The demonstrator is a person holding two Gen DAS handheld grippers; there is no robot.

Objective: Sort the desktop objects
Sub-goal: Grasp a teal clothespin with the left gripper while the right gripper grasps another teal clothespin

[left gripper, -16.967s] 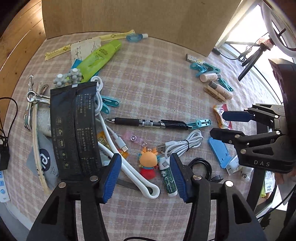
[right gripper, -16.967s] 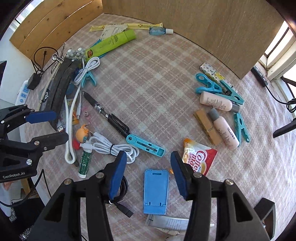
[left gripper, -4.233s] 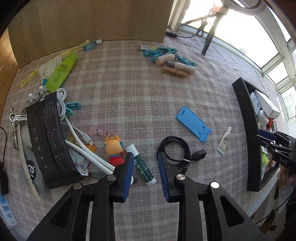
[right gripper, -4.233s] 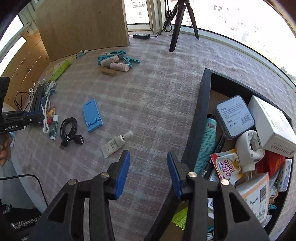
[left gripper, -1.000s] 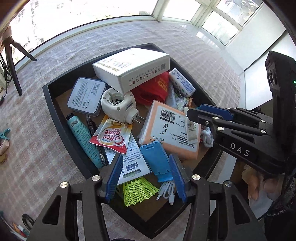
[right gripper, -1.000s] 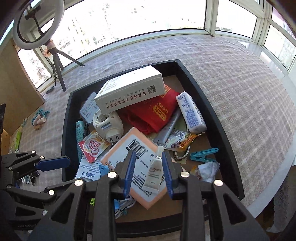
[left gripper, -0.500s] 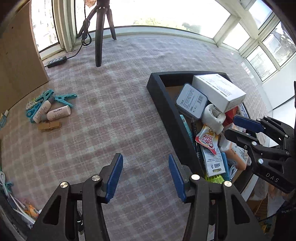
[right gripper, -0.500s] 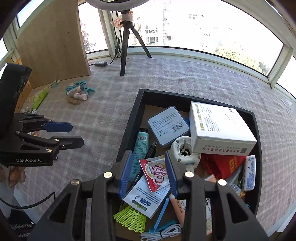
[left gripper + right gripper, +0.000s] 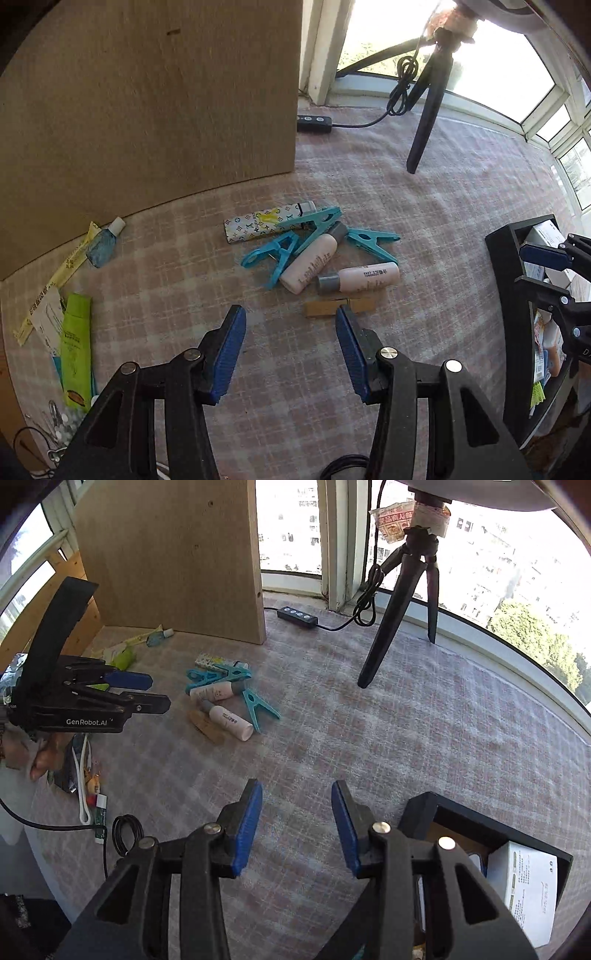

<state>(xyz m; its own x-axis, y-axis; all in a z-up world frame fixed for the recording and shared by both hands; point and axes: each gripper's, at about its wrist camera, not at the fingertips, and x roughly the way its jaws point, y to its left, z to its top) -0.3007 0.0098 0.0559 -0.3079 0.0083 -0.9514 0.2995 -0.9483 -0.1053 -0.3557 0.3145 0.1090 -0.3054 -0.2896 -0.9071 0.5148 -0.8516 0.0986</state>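
My left gripper (image 9: 290, 321) is open and empty, hovering just short of a wooden clothespin (image 9: 340, 306). Beyond it lie two pink bottles (image 9: 308, 264) (image 9: 360, 278), several teal clips (image 9: 312, 223) and a patterned lighter (image 9: 264, 223). The same pile shows in the right wrist view (image 9: 221, 701), with the left gripper (image 9: 147, 692) beside it. My right gripper (image 9: 295, 799) is open and empty over bare cloth, left of the black box (image 9: 417, 812). The box also shows at the right edge of the left wrist view (image 9: 508, 295), with the right gripper (image 9: 539, 269) over it.
A tripod (image 9: 399, 590) and a power strip (image 9: 297, 616) stand at the back by the window. A wooden panel (image 9: 147, 92) rises at the back left. A green tube (image 9: 75, 350), a small blue bottle (image 9: 101, 245), a black cable (image 9: 127, 832) and white cables (image 9: 83, 775) lie at the left.
Both grippers have swung away from the black box toward the pile of clips and bottles. The left gripper now sits close to the wooden clothespin. Both stay open and empty.
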